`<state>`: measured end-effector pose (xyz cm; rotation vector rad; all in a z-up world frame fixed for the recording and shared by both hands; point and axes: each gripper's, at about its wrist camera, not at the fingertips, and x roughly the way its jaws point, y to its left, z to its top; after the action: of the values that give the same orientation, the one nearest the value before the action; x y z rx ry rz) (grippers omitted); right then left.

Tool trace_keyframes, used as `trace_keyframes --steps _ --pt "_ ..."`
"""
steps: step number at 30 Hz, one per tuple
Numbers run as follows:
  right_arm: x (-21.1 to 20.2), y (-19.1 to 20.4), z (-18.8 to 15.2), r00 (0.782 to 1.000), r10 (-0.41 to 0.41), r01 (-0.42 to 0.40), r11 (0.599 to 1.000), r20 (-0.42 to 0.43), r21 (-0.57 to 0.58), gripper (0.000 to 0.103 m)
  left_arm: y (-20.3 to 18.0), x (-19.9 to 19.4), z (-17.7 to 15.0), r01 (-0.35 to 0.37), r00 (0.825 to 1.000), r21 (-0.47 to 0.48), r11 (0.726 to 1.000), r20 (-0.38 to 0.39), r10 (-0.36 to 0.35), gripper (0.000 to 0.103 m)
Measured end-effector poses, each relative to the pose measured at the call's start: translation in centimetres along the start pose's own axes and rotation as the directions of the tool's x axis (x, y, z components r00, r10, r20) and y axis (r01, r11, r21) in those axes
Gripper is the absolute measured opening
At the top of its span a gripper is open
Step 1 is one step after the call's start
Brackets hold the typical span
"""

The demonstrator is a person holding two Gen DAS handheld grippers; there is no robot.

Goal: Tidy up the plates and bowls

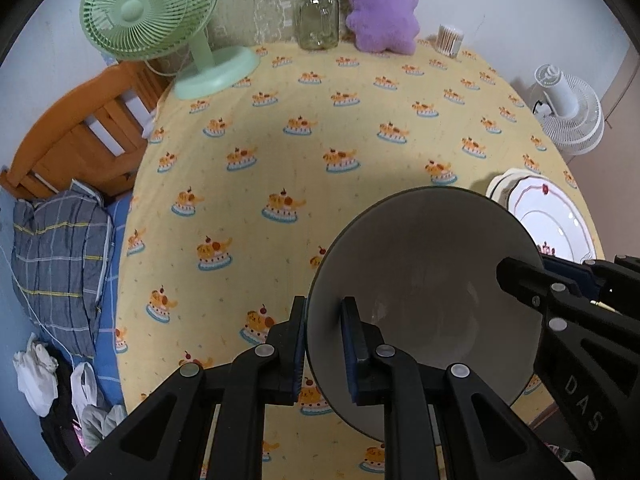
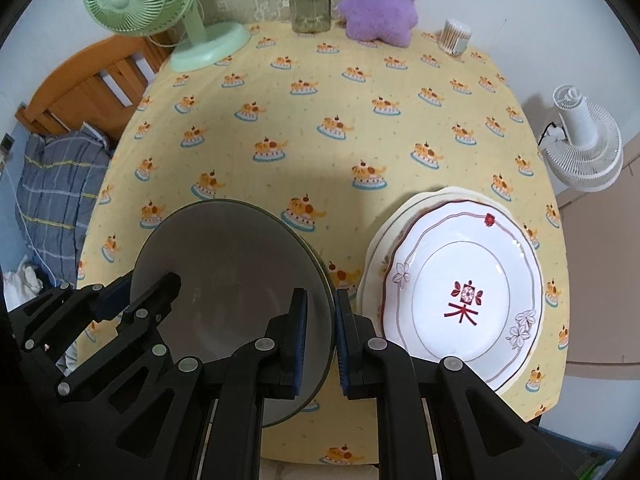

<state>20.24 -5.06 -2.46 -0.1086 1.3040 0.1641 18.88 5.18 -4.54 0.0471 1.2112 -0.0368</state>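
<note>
The left gripper [image 1: 324, 344] was clamped on the left rim of the grey bowl [image 1: 424, 280]; the right gripper [image 2: 322, 338] was clamped on its right rim. The bowl, seen empty, was held over the desk [image 2: 320, 120], just left of the stacked plates [image 2: 460, 292]. The lower plates were largely hidden by the top one, which bore a red character. The glass jar [image 1: 317, 16] at the far edge was too indistinct for its contents to be identified. "DAS" was read on the right gripper's body.

Left claw [image 1: 324, 344] clamped, right claw [image 2: 322, 340] clamped, both angled steeply downward
</note>
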Motion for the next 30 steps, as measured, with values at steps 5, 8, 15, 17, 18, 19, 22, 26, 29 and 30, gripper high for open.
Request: trace_keyframes --steps 5,8,15,17,18,19,22,26,29,30 --pt "0.4 0.0 0.4 1.0 -0.024 0.024 1.0 0.003 -0.001 0.016 -0.3 0.9 -0.2 0.014 1.0 0.02 1.0 -0.017 -0.013 0.015" --pt "0.4 0.1 0.6 0.999 -0.037 0.037 0.999 0.008 -0.007 0.016 -0.3 1.0 0.0 0.017 1.0 0.021 1.0 -0.015 -0.016 0.016" --pt "0.7 0.6 0.6 0.995 -0.091 0.093 0.995 0.031 -0.048 0.016 -0.6 0.8 -0.1 0.003 1.0 0.054 0.999 0.016 -0.004 0.016" --pt "0.8 0.7 0.6 0.995 -0.094 0.095 0.994 0.032 -0.049 0.016 -0.4 0.9 -0.2 0.005 1.0 0.046 0.999 0.016 -0.006 0.016" --pt "0.7 0.7 0.5 0.995 -0.092 0.094 0.995 0.033 -0.044 0.016 -0.3 0.9 -0.2 0.008 1.0 0.042 0.999 0.015 -0.009 0.016" --pt "0.7 0.7 0.4 0.995 -0.09 0.091 0.995 0.033 -0.038 0.016 -0.3 0.8 -0.3 0.012 1.0 0.036 0.999 0.015 -0.013 0.016" --pt "0.6 0.3 0.0 0.997 -0.071 0.072 0.997 0.035 -0.019 0.016 -0.4 0.7 -0.7 0.019 1.0 0.032 0.999 0.017 -0.02 0.021" --pt "0.3 -0.2 -0.4 0.999 -0.034 0.034 0.999 0.031 0.009 0.016 -0.7 0.3 -0.9 0.059 0.998 0.031 0.998 0.017 -0.06 0.038" --pt "0.0 -0.3 -0.8 1.0 -0.006 0.006 1.0 0.022 0.017 0.019 -0.8 0.0 -1.3 0.077 0.997 0.03 0.997 0.013 -0.077 0.049" --pt "-0.1 -0.4 -0.9 1.0 -0.001 0.001 1.0 0.02 0.016 0.024 -0.9 0.0 -1.4 0.082 0.997 0.031 0.996 0.011 -0.082 0.058"
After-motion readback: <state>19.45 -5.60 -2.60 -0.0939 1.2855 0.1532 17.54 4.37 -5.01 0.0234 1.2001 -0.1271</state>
